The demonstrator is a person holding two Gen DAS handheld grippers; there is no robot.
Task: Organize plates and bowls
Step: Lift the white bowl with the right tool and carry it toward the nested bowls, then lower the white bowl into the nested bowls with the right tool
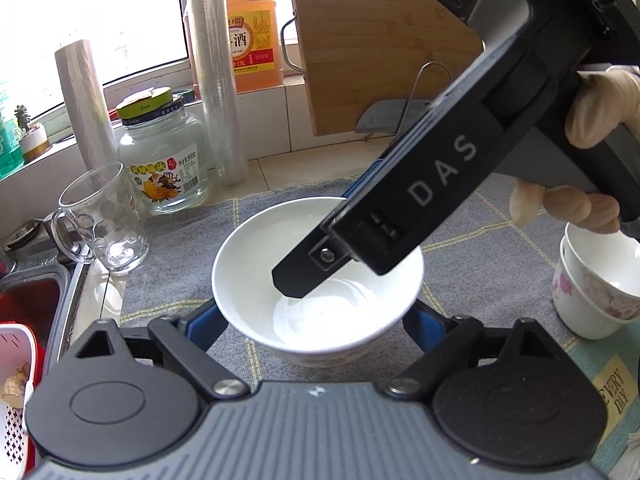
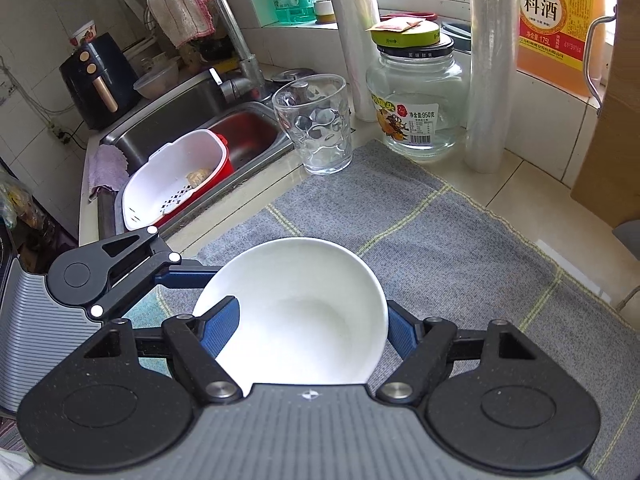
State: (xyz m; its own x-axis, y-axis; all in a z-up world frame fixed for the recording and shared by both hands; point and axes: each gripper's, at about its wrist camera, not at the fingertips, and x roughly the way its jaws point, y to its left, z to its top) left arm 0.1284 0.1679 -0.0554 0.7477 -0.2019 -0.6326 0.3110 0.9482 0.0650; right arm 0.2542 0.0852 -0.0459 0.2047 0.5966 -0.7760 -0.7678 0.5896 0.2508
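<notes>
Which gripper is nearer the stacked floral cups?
Right. The hand holding the right gripper hangs just above the stacked floral cups; the left gripper straddles the white bowl, farther off.

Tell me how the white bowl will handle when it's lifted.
The bowl looks like glazed ceramic, so probably stiff and breakable if dropped. Its glossy wall may slip against the right gripper, whose one finger sits inside the rim and the other outside. Held at one edge like that, it may tilt; the left gripper straddling it should help.
</notes>
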